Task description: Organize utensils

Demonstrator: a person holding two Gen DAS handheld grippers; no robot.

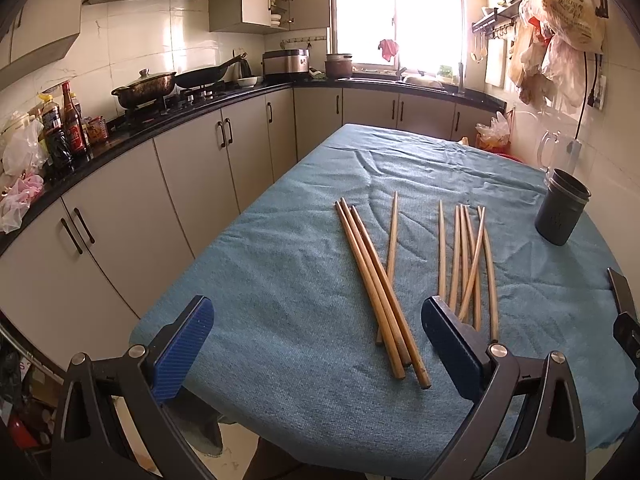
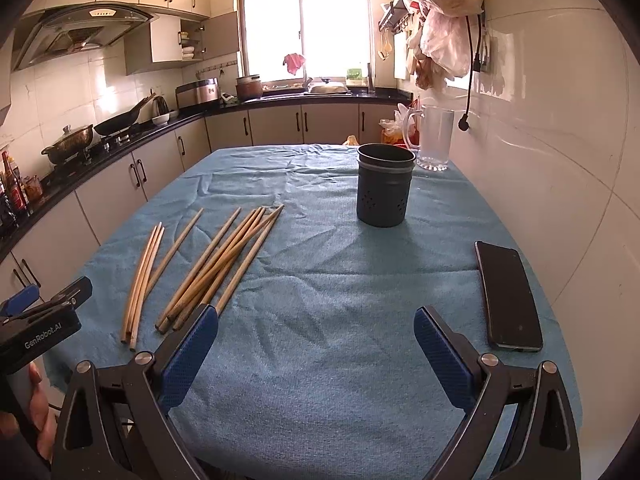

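- Chopsticks (image 1: 416,276) are laid loose on the blue cloth (image 2: 320,320) that covers the table, none of them inside the dark utensil holder (image 2: 384,188).
- Two groups can be made out in the left wrist view: a darker bundle (image 1: 380,292) farther from the utensil holder, and a paler, partly crossed bundle (image 1: 468,264) nearer to it.
- The utensil holder is seen standing upright, well apart from the chopsticks, with small holes visible in its wall.
- A clear glass pitcher (image 2: 434,138) is seen just behind the utensil holder, close to the tiled wall.
- A black phone (image 2: 510,296) is laid flat on the cloth, on the opposite side of the utensil holder from the chopsticks and nearer the camera.
- The left tongs (image 1: 316,350) are held spread wide above the near ends of the chopsticks, with nothing between the blue pads.
- The right tongs (image 2: 316,354) are likewise spread wide over bare cloth, nearer than the utensil holder, and nothing is gripped.
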